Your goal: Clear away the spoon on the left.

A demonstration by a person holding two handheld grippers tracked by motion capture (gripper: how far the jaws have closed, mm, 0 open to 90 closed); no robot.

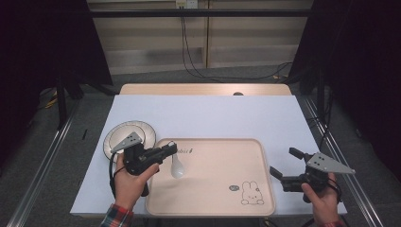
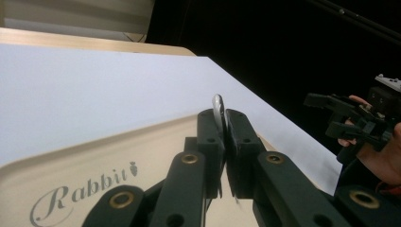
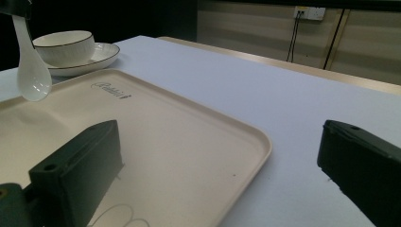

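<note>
A white ceramic spoon (image 1: 177, 167) hangs bowl-down over the left part of a beige tray (image 1: 213, 191) printed with a rabbit drawing. My left gripper (image 1: 169, 148) is shut on its handle. In the left gripper view the handle tip (image 2: 218, 105) sticks up between the closed jaws of the left gripper (image 2: 225, 120). My right gripper (image 1: 283, 162) stands open just past the tray's right edge, nothing between its fingers. In the right gripper view the spoon (image 3: 33, 78) dangles at the far left above the tray (image 3: 189, 137), and the right gripper (image 3: 220, 137) gapes wide.
A white bowl (image 3: 64, 45) sits on a white plate (image 3: 105, 54) left of the tray, and the plate (image 1: 147, 134) lies behind my left hand. White cloth (image 1: 213, 116) covers the table. Cables hang behind the table's far edge.
</note>
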